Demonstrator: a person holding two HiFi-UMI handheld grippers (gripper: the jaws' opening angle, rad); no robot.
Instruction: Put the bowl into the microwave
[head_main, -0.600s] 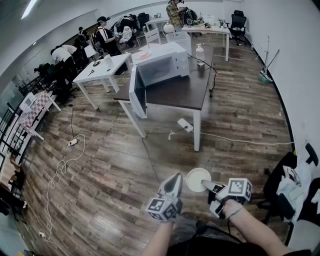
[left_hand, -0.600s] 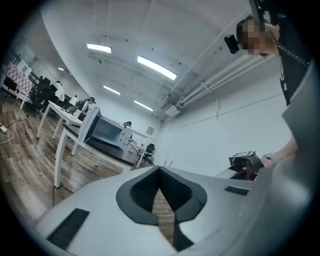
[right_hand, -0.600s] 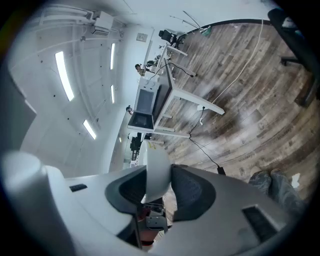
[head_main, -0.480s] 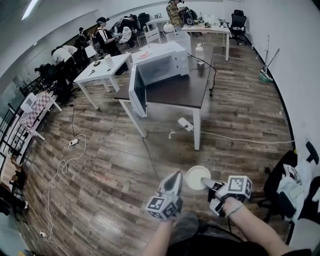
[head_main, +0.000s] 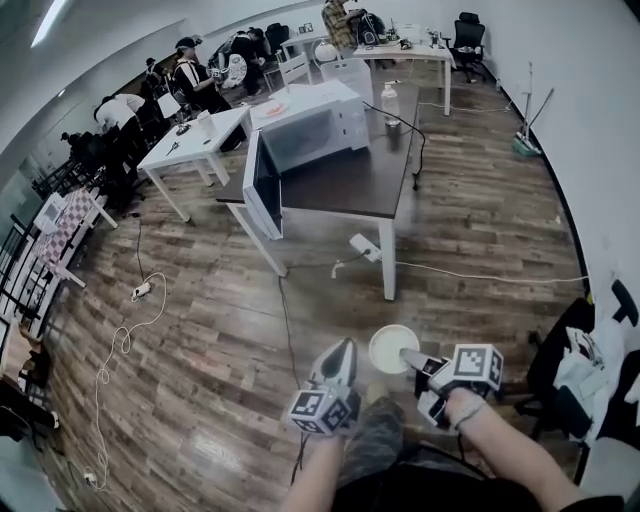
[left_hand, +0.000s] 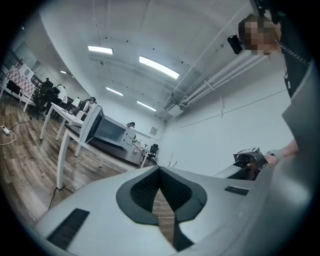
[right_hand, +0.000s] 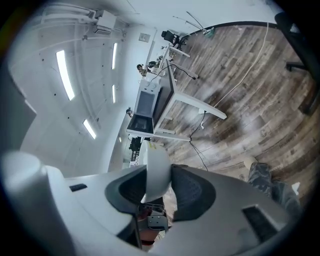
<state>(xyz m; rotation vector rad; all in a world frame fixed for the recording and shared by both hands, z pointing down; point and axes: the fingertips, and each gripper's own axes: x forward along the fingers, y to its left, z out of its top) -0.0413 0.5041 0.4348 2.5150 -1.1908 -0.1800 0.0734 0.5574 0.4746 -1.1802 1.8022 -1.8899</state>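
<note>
A white bowl (head_main: 393, 348) hangs over the wooden floor in the head view, low and a little right of centre. My right gripper (head_main: 411, 359) is shut on its rim; in the right gripper view the bowl's edge (right_hand: 156, 156) stands between the two dark pads (right_hand: 192, 192). My left gripper (head_main: 341, 352) hovers just left of the bowl, its jaws shut with nothing in them (left_hand: 159, 171). Far ahead, the white microwave (head_main: 310, 128) sits on a dark brown table (head_main: 352, 185), and its door (head_main: 262, 186) hangs open over the table's left edge.
A power strip (head_main: 362, 247) and cables lie on the floor under the table. A bottle (head_main: 390, 100) stands on the table beside the microwave. White tables (head_main: 195, 140) with people stand at the back left. A chair with clothes (head_main: 585, 365) is at the right.
The head view has shifted slightly, and the table and microwave sit a little further left in it. A trouser leg now shows below the grippers. The bowl stays in the right gripper.
</note>
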